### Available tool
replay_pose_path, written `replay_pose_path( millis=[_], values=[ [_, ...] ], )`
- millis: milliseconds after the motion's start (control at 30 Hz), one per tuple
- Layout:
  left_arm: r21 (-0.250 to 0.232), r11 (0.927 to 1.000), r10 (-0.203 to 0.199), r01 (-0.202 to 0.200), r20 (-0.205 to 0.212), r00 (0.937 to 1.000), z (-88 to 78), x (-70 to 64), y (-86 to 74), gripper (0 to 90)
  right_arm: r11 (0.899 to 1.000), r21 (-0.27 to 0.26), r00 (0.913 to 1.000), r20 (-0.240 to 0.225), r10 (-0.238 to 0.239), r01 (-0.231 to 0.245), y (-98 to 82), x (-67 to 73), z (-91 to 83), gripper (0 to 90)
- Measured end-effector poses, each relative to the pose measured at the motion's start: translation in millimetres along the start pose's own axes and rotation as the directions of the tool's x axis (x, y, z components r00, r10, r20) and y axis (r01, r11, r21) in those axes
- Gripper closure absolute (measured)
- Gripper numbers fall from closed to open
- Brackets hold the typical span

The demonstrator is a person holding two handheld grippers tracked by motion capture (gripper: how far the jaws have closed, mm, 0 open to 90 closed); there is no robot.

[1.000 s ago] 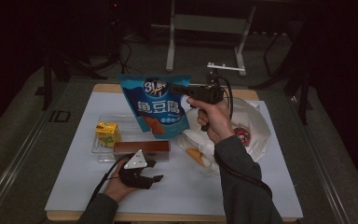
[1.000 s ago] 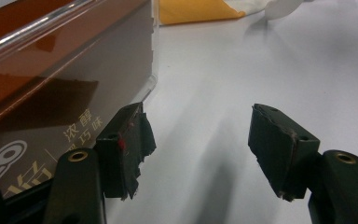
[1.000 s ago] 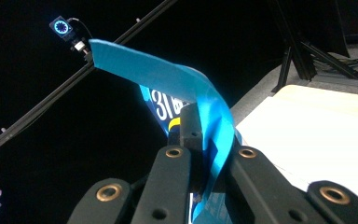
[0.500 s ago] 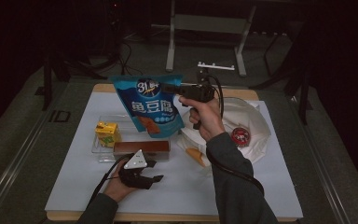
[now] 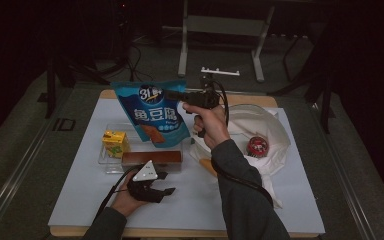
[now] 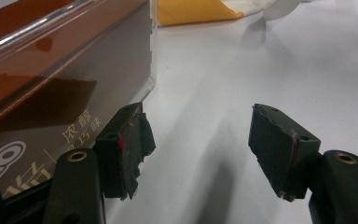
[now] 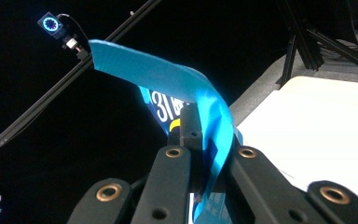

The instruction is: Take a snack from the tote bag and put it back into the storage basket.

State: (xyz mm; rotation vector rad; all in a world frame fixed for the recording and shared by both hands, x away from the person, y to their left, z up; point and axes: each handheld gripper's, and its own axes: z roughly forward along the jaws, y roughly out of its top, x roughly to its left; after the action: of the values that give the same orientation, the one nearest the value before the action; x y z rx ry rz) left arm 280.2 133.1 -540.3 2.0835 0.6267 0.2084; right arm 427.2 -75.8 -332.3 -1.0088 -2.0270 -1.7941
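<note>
While clamped in right tool (image 5: 176, 95), blue pouch (image 5: 155, 110) hangs leftward (above tray (image 5: 111, 159)).

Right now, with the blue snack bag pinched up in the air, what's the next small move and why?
Probably carry the blue snack bag a little further toward the clear tray and lower it. The right hand-held gripper is clamped on the bag's top edge, the bag hangs above the tray, and a juice carton and brown box already sit there.
</note>
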Motion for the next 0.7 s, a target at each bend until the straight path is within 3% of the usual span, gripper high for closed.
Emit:
replay_pose_path(
  millis=[267,700],
  values=[
    [-0.002,1.0,0.0,0.0,0.0,1.0,-0.1,0.0,-0.1,36.2,1.0,-0.006,0.9996,-0.003,0.028,-0.028,-2.1,-8.3,12.9,89.2],
    [-0.004,1.0,0.002,-0.002,-0.001,1.0,-0.2,-0.5,-0.2,36.2,1.0,0.009,0.9997,0.006,0.025,-0.025,-8.9,-15.1,37.6,89.1]
  ],
)
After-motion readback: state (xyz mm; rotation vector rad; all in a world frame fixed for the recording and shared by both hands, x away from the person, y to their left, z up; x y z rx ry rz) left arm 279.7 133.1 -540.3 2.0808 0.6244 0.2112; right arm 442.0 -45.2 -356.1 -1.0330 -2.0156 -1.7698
